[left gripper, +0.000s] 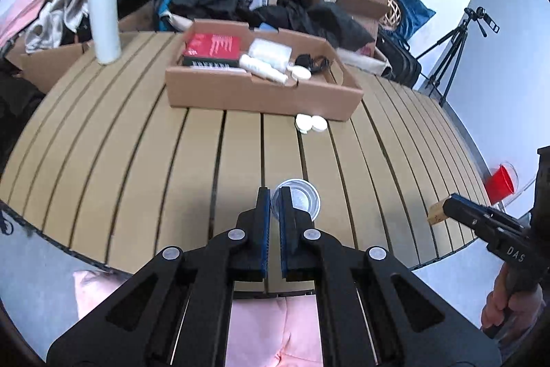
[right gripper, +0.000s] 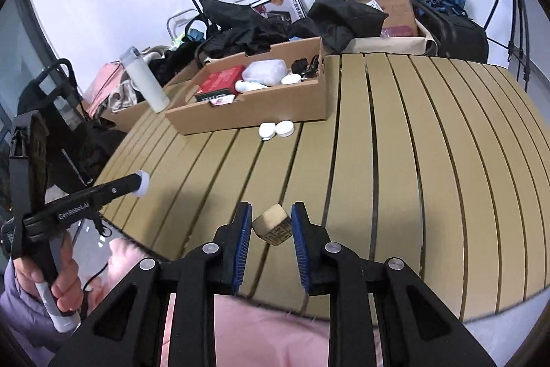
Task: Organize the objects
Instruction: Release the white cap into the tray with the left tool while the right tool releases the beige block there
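On the left wrist view, my left gripper has its fingers nearly together, pinching the near wall of a small clear plastic cup; the right finger sits inside the cup, the left one outside it. The cup hangs over the slatted worktop. Farther back stands a shallow cardboard box holding a red book, a white bag, a white tube-like thing and a black cable. Two white round lids lie on the worktop just in front of the box, touching each other. A tall white bottle stands upright at the far left corner. At the right edge I see my right gripper with a small pale wooden block at its tip, a hand on its handle, and a red cup beyond the worktop's edge.

On the right wrist view, the right gripper has its fingers narrowed onto the wooden block, which sits tilted between the blue pads, above the worktop. The box and the lids lie ahead. To the left, the left gripper carries the clear cup, a hand gripping its handle.
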`<state>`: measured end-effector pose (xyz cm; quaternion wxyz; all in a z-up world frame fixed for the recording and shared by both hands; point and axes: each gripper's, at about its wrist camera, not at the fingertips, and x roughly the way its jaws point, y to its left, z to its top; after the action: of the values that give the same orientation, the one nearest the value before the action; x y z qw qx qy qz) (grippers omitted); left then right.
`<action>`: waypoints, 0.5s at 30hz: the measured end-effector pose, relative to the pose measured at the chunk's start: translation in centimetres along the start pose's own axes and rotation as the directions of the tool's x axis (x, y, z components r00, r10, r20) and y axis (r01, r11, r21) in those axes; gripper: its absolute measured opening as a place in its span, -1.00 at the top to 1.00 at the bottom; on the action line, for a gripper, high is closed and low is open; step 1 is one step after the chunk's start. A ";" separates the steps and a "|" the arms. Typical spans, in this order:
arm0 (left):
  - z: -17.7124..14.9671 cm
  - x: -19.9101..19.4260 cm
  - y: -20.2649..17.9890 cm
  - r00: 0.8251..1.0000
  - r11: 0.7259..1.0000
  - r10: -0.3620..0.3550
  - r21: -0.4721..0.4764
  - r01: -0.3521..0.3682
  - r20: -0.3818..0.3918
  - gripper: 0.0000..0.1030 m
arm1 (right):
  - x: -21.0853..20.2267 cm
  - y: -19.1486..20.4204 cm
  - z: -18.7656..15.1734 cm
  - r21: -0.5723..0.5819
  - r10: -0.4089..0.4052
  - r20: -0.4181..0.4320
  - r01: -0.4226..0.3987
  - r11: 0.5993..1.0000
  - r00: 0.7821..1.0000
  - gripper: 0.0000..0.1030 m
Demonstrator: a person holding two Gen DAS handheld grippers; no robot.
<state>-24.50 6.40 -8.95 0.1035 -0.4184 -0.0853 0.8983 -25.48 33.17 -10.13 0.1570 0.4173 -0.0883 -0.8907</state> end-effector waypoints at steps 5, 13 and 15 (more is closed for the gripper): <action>2.0 -1.2 0.0 0.999 1.000 -0.023 0.004 0.023 0.033 0.97 | -0.1 1.3 1.1 -0.026 0.001 -0.008 -0.001 1.000 1.000 0.49; 12.9 4.1 0.3 0.997 0.999 -0.021 0.029 0.023 -0.071 0.97 | 2.3 2.6 10.1 -0.116 0.060 -0.006 -0.060 0.991 0.998 0.49; 15.5 6.6 0.6 0.996 1.000 -0.017 0.023 0.019 -0.092 0.97 | 4.6 2.5 13.5 -0.100 0.100 -0.030 -0.103 0.990 0.994 0.49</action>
<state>-40.63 6.49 -4.06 0.1205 -0.4570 -0.0735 0.8782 -38.11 29.52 -4.15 0.2244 0.4149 -0.0620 -0.8796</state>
